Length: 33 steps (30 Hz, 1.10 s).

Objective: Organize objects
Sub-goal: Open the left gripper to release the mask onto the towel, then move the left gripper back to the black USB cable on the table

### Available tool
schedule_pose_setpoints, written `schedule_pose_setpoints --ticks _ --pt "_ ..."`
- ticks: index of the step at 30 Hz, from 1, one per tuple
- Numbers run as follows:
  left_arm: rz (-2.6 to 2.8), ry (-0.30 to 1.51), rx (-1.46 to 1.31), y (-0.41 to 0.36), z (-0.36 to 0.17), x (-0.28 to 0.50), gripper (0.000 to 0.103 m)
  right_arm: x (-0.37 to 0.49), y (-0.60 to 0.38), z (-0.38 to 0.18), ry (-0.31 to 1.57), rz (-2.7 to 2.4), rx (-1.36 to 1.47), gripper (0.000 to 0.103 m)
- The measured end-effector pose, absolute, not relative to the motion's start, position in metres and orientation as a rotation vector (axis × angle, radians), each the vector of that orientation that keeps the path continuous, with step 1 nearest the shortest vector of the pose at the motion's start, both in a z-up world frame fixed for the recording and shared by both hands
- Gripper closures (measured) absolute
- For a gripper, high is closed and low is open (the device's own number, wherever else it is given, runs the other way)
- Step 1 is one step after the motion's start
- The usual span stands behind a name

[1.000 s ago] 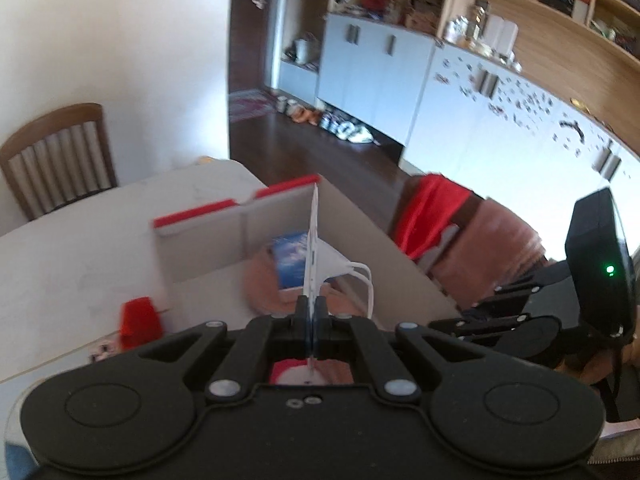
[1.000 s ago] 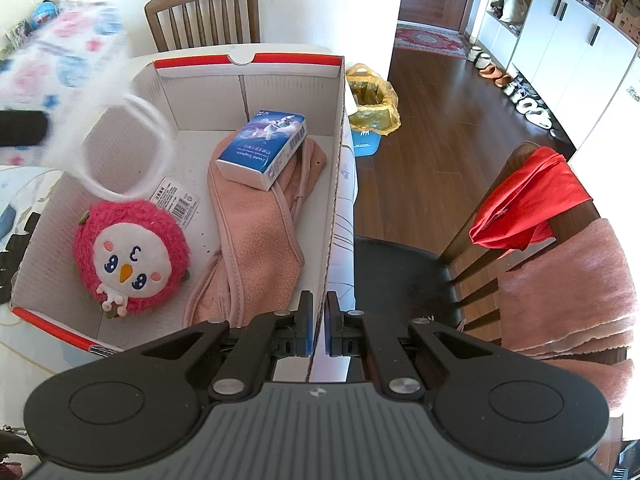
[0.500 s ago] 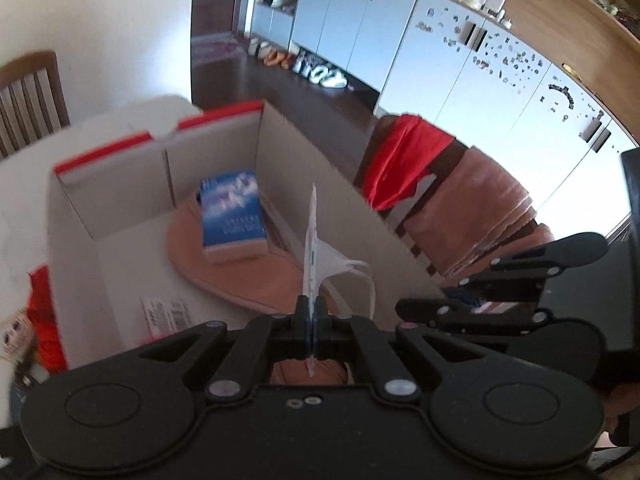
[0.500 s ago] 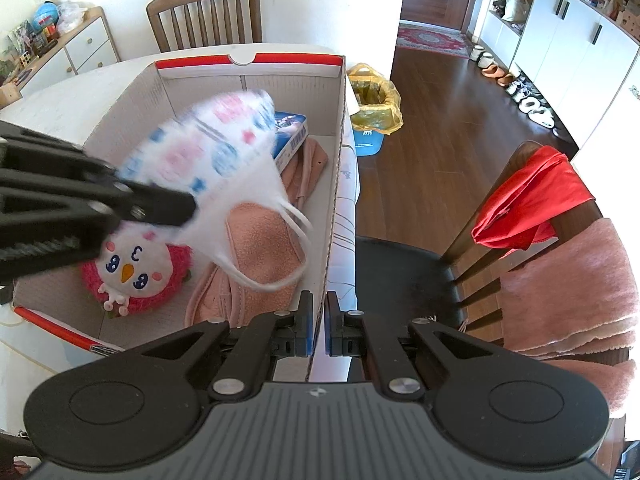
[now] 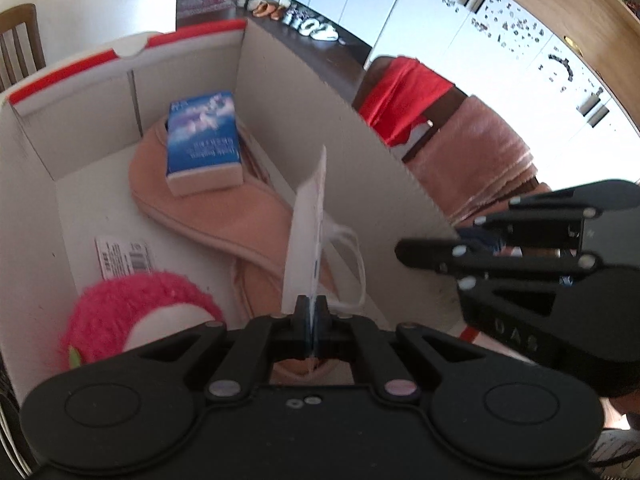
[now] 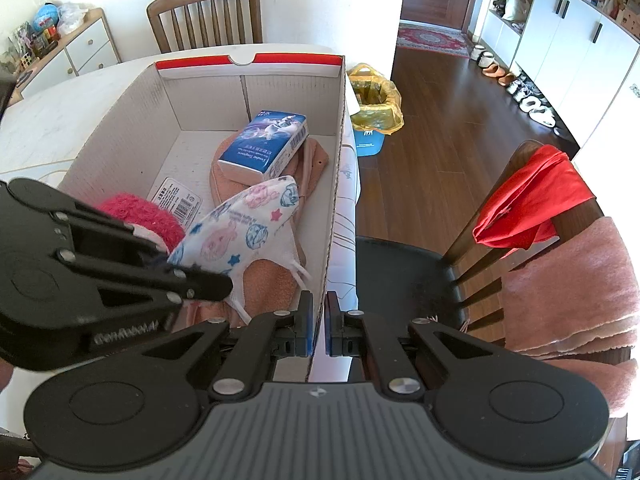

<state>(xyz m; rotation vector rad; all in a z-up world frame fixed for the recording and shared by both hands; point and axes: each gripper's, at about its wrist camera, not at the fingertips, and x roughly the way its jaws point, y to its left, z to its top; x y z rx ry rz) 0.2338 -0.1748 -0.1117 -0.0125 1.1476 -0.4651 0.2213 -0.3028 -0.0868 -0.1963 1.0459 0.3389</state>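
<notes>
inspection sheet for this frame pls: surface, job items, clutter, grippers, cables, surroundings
Surface: white table, mostly bare where visible.
Job's things: open cardboard box holding a pink cloth, a blue tissue pack lying on it, and a pink plush toy; a patterned face mask is held above the cloth.
Clutter: a barcode label on the box floor.
Grippers: left gripper shut on the mask; right gripper pinching the box's right wall.
Cables: nothing seen.
Surroundings: wooden chair behind the table; second chair draped with a red cloth and a pink towel; yellow bag on the wood floor; white cabinets.
</notes>
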Motion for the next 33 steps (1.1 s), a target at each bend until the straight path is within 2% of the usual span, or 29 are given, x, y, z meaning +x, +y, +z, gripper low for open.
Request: schedule_pose_setpoints --ticks 2,8,11,13,15,21,33 --pt "-0.465 1.157 -0.002 -0.176 -0.114 0.232 0.103 0.221 -0.302 -0.087 1.046 0.339 -0.195 0.098" --pt "-0.466 1.154 0.003 -0.172 -0.113 0.227 0.092 0.222 -0.304 -0.088 1.046 0.339 -0.193 0.098" --pt "-0.458 1.147 -0.005 -0.168 -0.111 0.225 0.083 0.222 -0.305 -0.088 1.046 0.339 -0.192 0.098" --pt "-0.453 1.133 0.0 -0.167 -0.109 0.224 0.072 0.222 -0.305 -0.088 1.046 0.339 -0.192 0.098" --pt "-0.446 1.118 0.001 -0.165 -0.105 0.221 0.068 0.222 -0.305 -0.088 1.046 0.34 -0.19 0.098" --pt "-0.434 1.1 -0.018 -0.155 -0.095 0.216 0.061 0.223 -0.306 -0.088 1.047 0.341 -0.188 0.098" --pt "-0.394 1.019 -0.041 -0.133 -0.06 0.194 0.06 0.223 -0.307 -0.088 1.047 0.341 -0.189 0.098"
